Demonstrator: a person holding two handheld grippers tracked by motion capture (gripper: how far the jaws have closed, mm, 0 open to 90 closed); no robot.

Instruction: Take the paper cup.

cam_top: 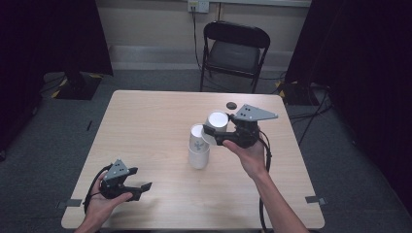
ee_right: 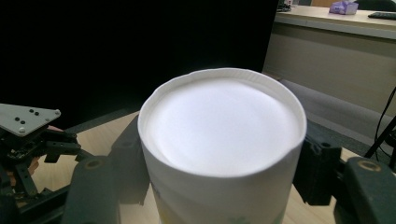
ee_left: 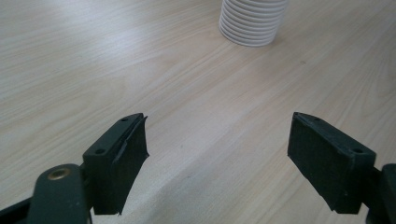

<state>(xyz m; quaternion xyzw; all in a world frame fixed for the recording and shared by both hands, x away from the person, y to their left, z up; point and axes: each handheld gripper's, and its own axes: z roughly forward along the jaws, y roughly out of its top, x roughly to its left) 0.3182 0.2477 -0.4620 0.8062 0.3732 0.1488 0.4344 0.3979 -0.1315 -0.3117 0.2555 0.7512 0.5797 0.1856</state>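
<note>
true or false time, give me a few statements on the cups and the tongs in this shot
1. The right tongs hold a white paper cup. True.
2. The held cup is upright with its mouth up. False: it is tipped over, its closed bottom facing the right gripper camera.
3. The left tongs are shut on a cup. False: their jaws stand open over bare table.
4. A stack of white cups stands on the table. True.
5. A black folding chair stands beyond the table's far edge. True.

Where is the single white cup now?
In the high view, the single cup sits right of centre, held above the table by the right hand-held gripper, beside the cup stack.
</note>
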